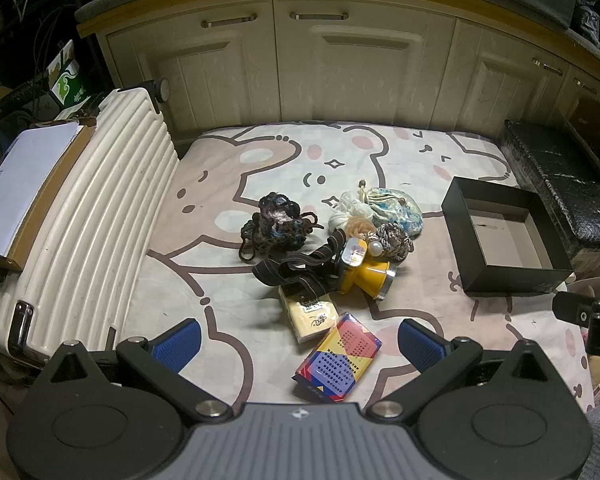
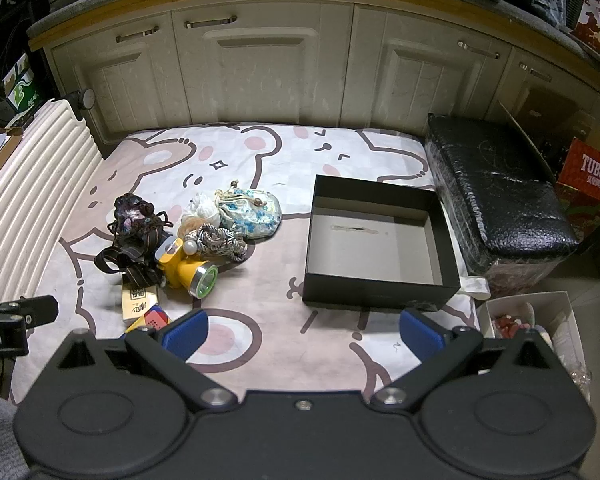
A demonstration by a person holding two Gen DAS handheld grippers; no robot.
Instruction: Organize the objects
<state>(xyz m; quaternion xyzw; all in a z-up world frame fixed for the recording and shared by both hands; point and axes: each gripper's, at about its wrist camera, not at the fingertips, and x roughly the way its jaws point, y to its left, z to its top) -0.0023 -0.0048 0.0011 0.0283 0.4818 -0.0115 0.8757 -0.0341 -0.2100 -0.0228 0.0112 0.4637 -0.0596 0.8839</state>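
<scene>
A pile of small objects lies on the bear-print mat: a yellow headlamp with a striped strap, a dark knitted pouch, a floral drawstring pouch, a braided cord, a tissue pack and a colourful box. An empty black box stands to the right. My left gripper is open above the colourful box. My right gripper is open, near the black box's front edge.
A cream ribbed suitcase lies along the mat's left side. Cream cabinets stand behind. A black wrapped stool stands right of the mat, with a red Tuborg carton and a white bin nearby.
</scene>
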